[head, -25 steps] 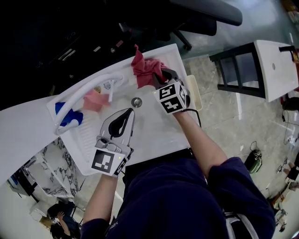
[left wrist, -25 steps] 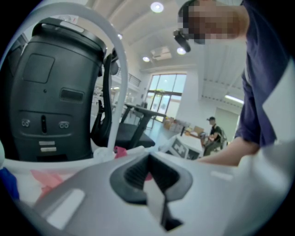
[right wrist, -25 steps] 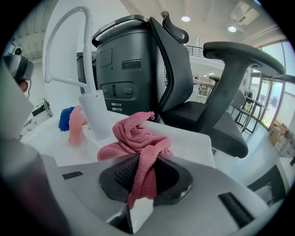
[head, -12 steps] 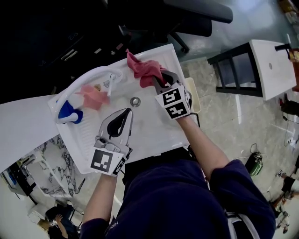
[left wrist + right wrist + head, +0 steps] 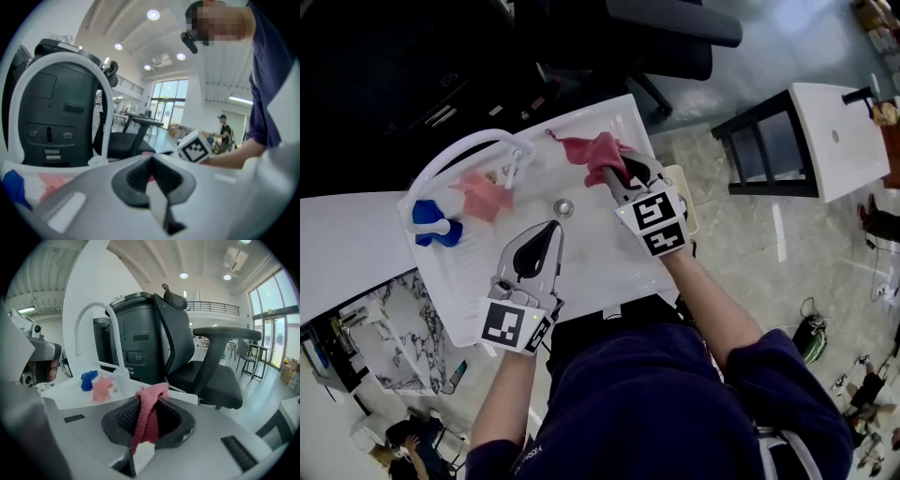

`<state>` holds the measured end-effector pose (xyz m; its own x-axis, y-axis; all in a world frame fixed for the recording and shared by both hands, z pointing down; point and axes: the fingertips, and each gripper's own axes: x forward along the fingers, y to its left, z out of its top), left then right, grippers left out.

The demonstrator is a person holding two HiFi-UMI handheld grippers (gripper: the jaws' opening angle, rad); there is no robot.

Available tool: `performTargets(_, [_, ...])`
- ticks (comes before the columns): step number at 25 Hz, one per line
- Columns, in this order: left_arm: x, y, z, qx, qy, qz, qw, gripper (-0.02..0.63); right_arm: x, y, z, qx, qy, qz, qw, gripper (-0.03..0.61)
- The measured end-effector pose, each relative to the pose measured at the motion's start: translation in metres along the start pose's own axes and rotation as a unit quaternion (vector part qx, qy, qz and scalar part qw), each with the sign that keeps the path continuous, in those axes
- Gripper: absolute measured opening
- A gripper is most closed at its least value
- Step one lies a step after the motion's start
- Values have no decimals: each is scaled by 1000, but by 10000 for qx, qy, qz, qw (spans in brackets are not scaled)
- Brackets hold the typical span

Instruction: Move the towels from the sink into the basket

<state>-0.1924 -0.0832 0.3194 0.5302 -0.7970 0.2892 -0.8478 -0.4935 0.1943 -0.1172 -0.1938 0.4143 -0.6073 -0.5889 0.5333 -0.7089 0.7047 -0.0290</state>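
Red towel (image 5: 596, 153) shifted; faucet (image 5: 487, 134) arches beside pink towel (image 5: 483, 195).

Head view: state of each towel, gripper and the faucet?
Red towel, bunched, clamped in the right gripper.
Pink towel, crumpled in the sink by the faucet, untouched.
Blue towel, at the sink's left end, untouched.
Right gripper, shut on the red towel.
Left gripper, shut, empty, over the sink.
Faucet, no water seen running.
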Motion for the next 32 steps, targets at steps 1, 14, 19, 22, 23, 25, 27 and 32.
performTargets(1, [-1, -2, 1, -1, -29, 18, 10000, 3, -6, 0, 4, 23, -77, 23, 10000, 55])
performTargets(14, [-15, -7, 13, 65, -238, -129, 9996, 3, -58, 14, 30, 94, -430, -92, 9990, 55])
performTargets(19, [-22, 2, 15, 94, -278, -326, 9990, 2, -66, 23, 34, 165, -469, -286, 9984, 55])
performTargets(22, [-27, 2, 15, 127, -271, -552, 9980, 3, -74, 32, 35, 263, -502, -462, 9973, 55])
performTargets(23, [-29, 1, 15, 134, -266, -636, 9975, 3, -77, 34, 36, 295, -512, -529, 9968, 55])
performTargets(25, [-32, 1, 14, 155, -253, -810, 9963, 3, -83, 39, 36, 360, -531, -679, 9956, 55])
performTargets(27, [-36, 0, 14, 182, -243, -983, 9947, 2, -90, 44, 34, 433, -545, -837, 9941, 55])
performTargets(32, [-42, -1, 14, 264, -237, -1363, 9900, 3, -109, 57, 28, 609, -566, -1207, 9892, 55])
